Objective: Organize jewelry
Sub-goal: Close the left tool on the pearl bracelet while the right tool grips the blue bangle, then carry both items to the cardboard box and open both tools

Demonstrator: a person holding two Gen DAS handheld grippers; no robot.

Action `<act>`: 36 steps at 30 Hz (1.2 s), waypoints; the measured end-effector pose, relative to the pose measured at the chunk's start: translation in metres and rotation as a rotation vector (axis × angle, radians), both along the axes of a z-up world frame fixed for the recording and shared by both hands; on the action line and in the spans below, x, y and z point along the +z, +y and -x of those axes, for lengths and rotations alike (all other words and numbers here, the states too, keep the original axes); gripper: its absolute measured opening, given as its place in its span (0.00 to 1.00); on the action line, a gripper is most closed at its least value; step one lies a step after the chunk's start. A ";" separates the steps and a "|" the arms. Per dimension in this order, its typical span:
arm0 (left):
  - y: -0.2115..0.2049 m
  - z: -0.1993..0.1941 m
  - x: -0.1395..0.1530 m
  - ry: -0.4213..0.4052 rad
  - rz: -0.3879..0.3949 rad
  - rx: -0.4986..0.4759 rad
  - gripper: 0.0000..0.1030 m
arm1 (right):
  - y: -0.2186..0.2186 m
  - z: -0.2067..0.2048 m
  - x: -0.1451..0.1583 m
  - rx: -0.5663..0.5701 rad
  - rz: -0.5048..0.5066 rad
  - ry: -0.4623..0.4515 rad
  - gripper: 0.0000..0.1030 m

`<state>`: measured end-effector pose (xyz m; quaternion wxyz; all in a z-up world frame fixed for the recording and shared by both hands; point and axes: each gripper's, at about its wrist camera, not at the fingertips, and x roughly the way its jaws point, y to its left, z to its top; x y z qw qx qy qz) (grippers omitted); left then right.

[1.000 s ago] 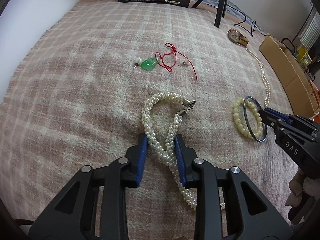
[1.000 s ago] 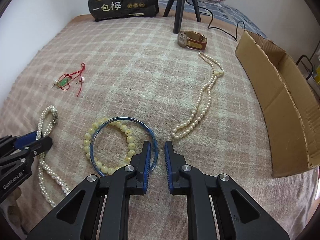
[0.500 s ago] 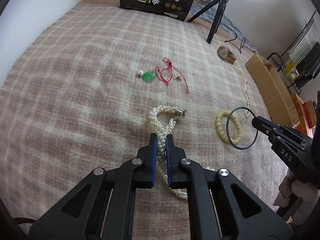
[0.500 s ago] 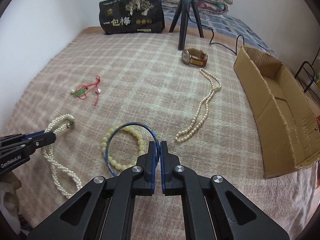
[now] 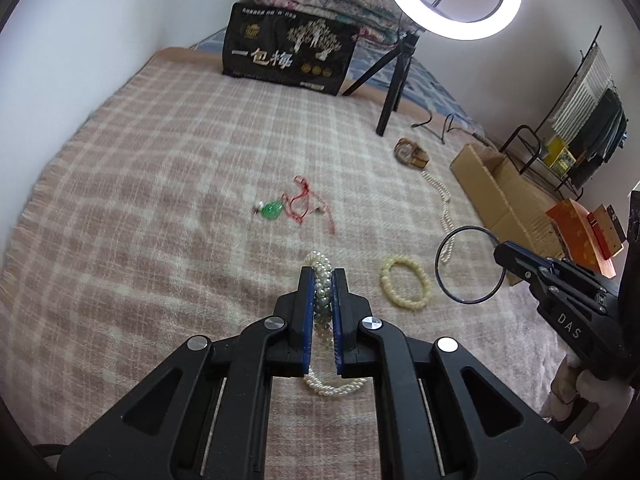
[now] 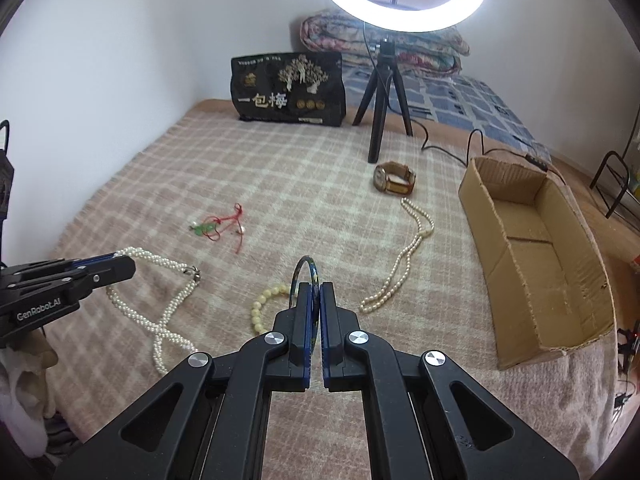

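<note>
My left gripper [image 5: 323, 274] is shut on a twisted white pearl necklace [image 5: 322, 292] and lifts one end off the plaid blanket; the rest trails on the blanket [image 6: 160, 320]. My right gripper [image 6: 316, 288] is shut on a thin blue bangle [image 6: 303, 270], held upright above the blanket; it shows as a ring in the left wrist view [image 5: 470, 264]. A yellow bead bracelet [image 5: 406, 283] lies between the grippers. A green pendant on red cord [image 5: 280, 208], a long pearl strand [image 6: 404, 256] and a brown-strap watch [image 6: 394, 178] lie farther back.
An open cardboard box [image 6: 536, 256] lies at the blanket's right edge. A ring light on a black tripod [image 6: 380, 120] and a black printed bag [image 6: 288, 90] stand at the back. Folded quilts lie behind them. A white wall is on the left.
Both grippers closed and rose: the left took the pearl necklace, the right took the blue bangle and lifted it off the yellow bracelet. Both views now sit higher.
</note>
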<state>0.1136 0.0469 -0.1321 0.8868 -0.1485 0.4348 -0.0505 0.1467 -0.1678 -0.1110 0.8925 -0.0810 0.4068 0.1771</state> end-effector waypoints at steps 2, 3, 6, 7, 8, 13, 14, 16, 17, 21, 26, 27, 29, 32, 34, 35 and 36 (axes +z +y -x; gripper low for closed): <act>-0.004 0.002 0.010 -0.030 -0.008 -0.009 0.06 | -0.004 0.004 0.007 -0.004 -0.003 -0.018 0.02; -0.006 0.002 0.013 -0.039 -0.009 -0.013 0.06 | -0.007 0.005 0.010 -0.008 -0.004 -0.025 0.02; -0.011 0.004 0.023 -0.066 -0.010 -0.022 0.06 | -0.016 0.008 0.017 -0.024 -0.016 -0.040 0.02; -0.012 0.005 0.026 -0.074 -0.011 -0.024 0.05 | -0.019 0.009 0.019 -0.028 -0.018 -0.045 0.02; -0.013 0.006 0.029 -0.084 -0.014 -0.026 0.05 | -0.022 0.010 0.021 -0.032 -0.020 -0.050 0.02; -0.020 0.015 0.053 -0.167 -0.050 -0.035 0.05 | -0.031 0.015 0.029 -0.041 -0.024 -0.074 0.02; -0.021 0.016 0.058 -0.181 -0.050 -0.037 0.05 | -0.034 0.015 0.031 -0.045 -0.023 -0.080 0.02; -0.023 0.018 0.068 -0.202 -0.037 -0.045 0.05 | -0.037 0.016 0.035 -0.050 -0.026 -0.087 0.02; -0.024 0.018 0.073 -0.212 -0.031 -0.049 0.05 | -0.039 0.016 0.036 -0.053 -0.028 -0.090 0.02; -0.032 0.016 0.092 -0.241 -0.008 -0.069 0.05 | -0.050 0.016 0.045 -0.075 -0.036 -0.108 0.02; -0.044 0.010 0.113 -0.274 0.012 -0.096 0.05 | -0.071 0.011 0.058 -0.116 -0.056 -0.129 0.02; -0.047 0.008 0.115 -0.278 0.012 -0.101 0.05 | -0.073 0.011 0.059 -0.122 -0.058 -0.132 0.02; -0.053 0.001 0.121 -0.286 0.016 -0.117 0.05 | -0.082 0.009 0.064 -0.138 -0.061 -0.140 0.02; -0.066 -0.007 0.131 -0.300 0.019 -0.145 0.05 | -0.095 0.005 0.071 -0.163 -0.064 -0.153 0.02; -0.077 -0.013 0.138 -0.317 0.013 -0.166 0.05 | -0.105 0.002 0.074 -0.179 -0.070 -0.155 0.02; -0.081 -0.017 0.142 -0.325 0.013 -0.175 0.05 | -0.108 0.001 0.075 -0.186 -0.071 -0.157 0.02; -0.087 -0.020 0.145 -0.331 0.013 -0.185 0.05 | -0.114 -0.001 0.077 -0.196 -0.071 -0.158 0.02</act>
